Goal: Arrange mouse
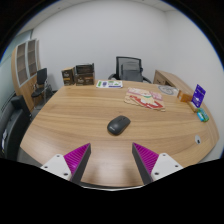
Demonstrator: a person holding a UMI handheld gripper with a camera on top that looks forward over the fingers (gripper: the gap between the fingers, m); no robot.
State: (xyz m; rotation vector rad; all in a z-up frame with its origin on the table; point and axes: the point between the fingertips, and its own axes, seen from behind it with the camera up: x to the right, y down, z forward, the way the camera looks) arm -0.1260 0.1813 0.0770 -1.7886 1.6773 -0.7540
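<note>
While you hold the claw (112, 158) above the near edge, the worktop (80, 125), a wide wooden surface, fills most of what lies ahead of you. Beyond its far side stand two black chairs, one (129, 68) behind the middle and one (40, 82) toward the left. Papers (146, 97) lie scattered on the far right part of the worktop. Your claw is spread, its magenta pads (76, 157) wide apart with nothing between them. The mouse (118, 125), dark and small, sits on the bare wood just ahead of the fingers, clear of them.
</note>
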